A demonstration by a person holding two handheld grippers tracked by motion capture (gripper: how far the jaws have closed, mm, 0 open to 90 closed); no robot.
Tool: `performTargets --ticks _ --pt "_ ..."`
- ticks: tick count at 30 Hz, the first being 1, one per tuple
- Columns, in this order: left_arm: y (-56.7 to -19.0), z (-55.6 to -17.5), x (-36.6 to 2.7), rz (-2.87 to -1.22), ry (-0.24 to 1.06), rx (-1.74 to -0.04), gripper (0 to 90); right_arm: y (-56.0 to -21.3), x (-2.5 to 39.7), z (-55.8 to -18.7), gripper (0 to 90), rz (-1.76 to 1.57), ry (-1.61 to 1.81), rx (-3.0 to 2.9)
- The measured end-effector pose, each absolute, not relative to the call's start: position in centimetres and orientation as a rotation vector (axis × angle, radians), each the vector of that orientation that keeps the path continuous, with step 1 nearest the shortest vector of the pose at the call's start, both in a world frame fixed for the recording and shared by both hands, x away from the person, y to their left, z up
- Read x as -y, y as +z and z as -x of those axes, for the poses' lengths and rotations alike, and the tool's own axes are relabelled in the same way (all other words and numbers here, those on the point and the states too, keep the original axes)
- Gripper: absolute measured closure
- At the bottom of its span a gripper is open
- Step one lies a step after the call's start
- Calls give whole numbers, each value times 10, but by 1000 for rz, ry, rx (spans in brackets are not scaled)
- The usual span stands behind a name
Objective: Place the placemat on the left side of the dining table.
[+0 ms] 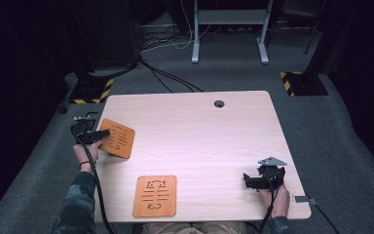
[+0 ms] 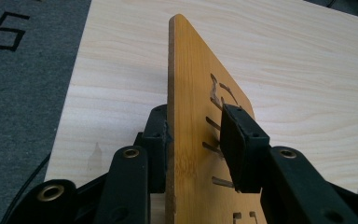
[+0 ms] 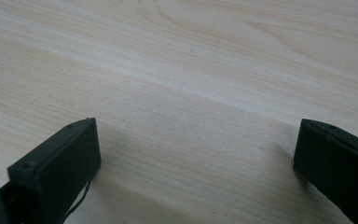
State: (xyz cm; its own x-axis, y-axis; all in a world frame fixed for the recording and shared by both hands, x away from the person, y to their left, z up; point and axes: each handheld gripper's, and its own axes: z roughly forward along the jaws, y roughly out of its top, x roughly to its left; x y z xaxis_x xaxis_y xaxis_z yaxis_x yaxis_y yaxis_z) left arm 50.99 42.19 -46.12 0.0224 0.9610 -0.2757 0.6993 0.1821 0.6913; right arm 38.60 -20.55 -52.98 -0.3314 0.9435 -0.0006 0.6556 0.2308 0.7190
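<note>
Two orange boards are on the table (image 1: 214,141). One board (image 1: 119,138) is at the far left, lifted on its edge and pinched between the jaws of the left gripper (image 1: 99,135). The other board (image 1: 155,195) lies flat at the near edge. The right gripper (image 1: 247,181) rests near right, jaws wide apart and empty.

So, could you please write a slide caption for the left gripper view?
Left gripper clamps the edge of an orange slotted board above the pale wooden table.

High view overhead facing forward-down, both gripper views close, low, sharing the table (image 1: 199,131).
</note>
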Motion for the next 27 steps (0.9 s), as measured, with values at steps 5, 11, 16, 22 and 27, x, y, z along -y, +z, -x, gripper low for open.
performTargets --ticks 5,11,16,22,27 --pt "-464 -511 -424 -1573 454 -1740 626 -530 206 -386 0 -1467 878 -2071" --pt "-466 -511 -426 -1567 439 -1752 611 -530 206 -386 0 -1466 877 -2072" --pt "-469 -513 -429 -1563 433 -1750 601 -530 206 -386 0 -1467 877 -2071" --pt "-471 -514 -431 -1563 423 -1753 591 -530 206 -386 0 -1468 877 -2071" --pt "-474 -514 -433 -1544 405 -1758 584 -530 206 -386 0 -1467 877 -2070"
